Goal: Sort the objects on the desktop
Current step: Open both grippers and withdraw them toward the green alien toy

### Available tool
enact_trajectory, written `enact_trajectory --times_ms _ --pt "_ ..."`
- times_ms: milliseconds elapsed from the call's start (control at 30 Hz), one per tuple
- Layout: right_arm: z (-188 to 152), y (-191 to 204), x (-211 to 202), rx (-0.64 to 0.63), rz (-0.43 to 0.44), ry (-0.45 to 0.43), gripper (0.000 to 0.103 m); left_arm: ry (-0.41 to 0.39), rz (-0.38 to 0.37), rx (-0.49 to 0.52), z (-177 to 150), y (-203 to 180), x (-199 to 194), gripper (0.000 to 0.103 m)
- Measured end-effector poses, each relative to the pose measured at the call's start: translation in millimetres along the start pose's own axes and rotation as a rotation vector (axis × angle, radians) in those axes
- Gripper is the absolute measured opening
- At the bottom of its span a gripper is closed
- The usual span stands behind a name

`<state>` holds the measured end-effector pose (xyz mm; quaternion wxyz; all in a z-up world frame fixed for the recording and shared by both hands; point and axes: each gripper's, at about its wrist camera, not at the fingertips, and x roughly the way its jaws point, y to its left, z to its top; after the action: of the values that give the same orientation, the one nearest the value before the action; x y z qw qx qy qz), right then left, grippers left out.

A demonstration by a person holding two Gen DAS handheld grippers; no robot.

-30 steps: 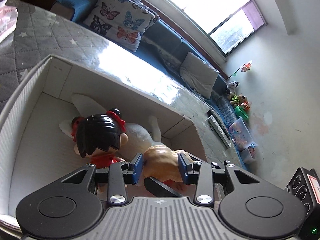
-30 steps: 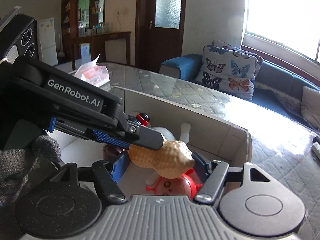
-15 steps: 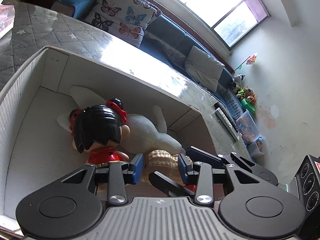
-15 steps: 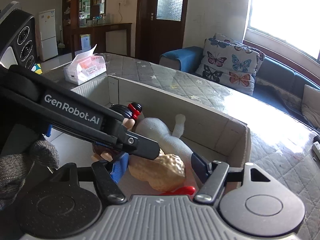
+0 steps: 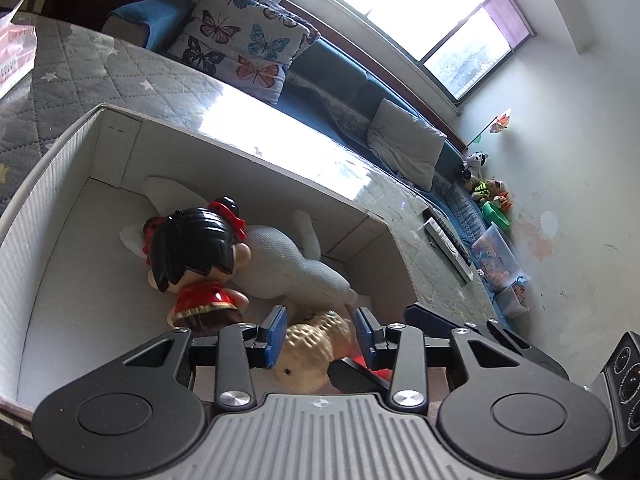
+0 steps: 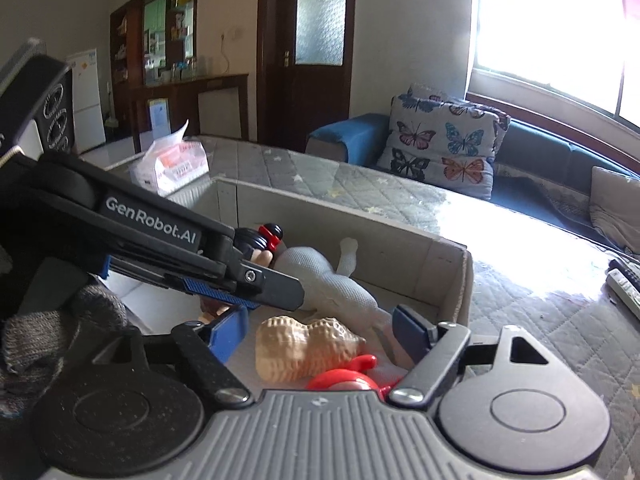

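A tan peanut toy (image 5: pixel 312 346) lies in the open white cardboard box (image 5: pixel 48 216), next to a red toy (image 6: pixel 344 380). It also shows in the right wrist view (image 6: pixel 300 346). A black-haired doll in red (image 5: pixel 192 256) and a white plush (image 5: pixel 288 264) lie further in. My left gripper (image 5: pixel 322 336) is open above the peanut, not touching it. My right gripper (image 6: pixel 320 336) is open wide around the peanut, pads apart from it. The left gripper's fingers (image 6: pixel 240 280) cross the right wrist view.
The box stands on a grey quilted tabletop (image 6: pixel 360 184). A tissue pack (image 6: pixel 168 164) lies to the far left. Remote controls (image 5: pixel 448 240) lie to the right of the box. A blue sofa with a butterfly cushion (image 6: pixel 444 144) runs behind, under a window.
The peanut has dropped from between the grippers into the box and lies there. Both grippers have lifted back, and the right gripper has opened wider.
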<state>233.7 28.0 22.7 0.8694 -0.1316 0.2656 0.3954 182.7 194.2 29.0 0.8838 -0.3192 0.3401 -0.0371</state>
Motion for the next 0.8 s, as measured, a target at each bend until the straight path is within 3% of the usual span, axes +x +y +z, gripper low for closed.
enact_trajectory --times_ms 600,800 --pt "-45.5 0.9 -67.9 0.069 -0.058 -0.050 0.103 -0.047 -0.013 0.131 -50.4 -45.6 -33.7 0.040" --pt "-66.2 -6.8 -82.1 0.109 -0.084 -0.037 0.103 -0.060 -0.031 0.164 -61.7 -57.3 -45.8 0.040"
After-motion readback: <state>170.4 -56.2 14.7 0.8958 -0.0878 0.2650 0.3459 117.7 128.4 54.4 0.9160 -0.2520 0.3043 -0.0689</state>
